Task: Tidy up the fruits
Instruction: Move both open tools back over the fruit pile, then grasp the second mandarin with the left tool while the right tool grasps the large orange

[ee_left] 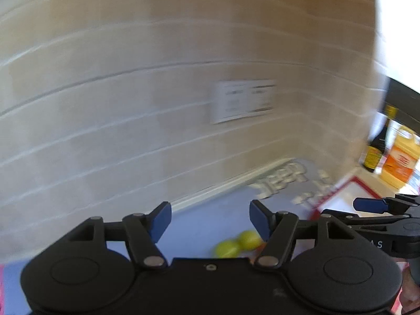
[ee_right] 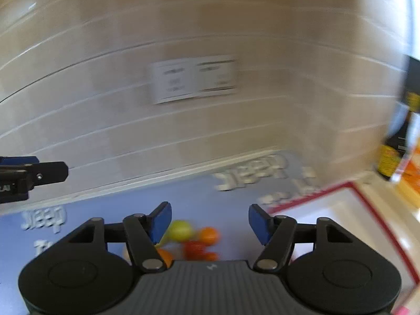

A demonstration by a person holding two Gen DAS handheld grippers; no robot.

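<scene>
Both views are motion-blurred. My left gripper [ee_left: 210, 221] is open and empty, held above a blue mat [ee_left: 199, 218]. Two yellow-green fruits [ee_left: 236, 244] lie on the mat just below and ahead of it, partly hidden by its body. My right gripper [ee_right: 210, 221] is open and empty above the same mat [ee_right: 131, 204]. Below it lie a yellow-green fruit [ee_right: 179, 230], an orange fruit [ee_right: 209, 235] and red-orange fruits [ee_right: 195, 249], partly hidden by the gripper body. The right gripper also shows at the right edge of the left wrist view [ee_left: 372, 206].
A beige tiled wall [ee_left: 131, 92] with a white paper sign [ee_left: 242, 101] stands close behind the mat. A white board with a red rim [ee_right: 349, 186] lies to the right. A dark bottle [ee_left: 376, 147] and an orange jug [ee_left: 401, 160] stand at the far right.
</scene>
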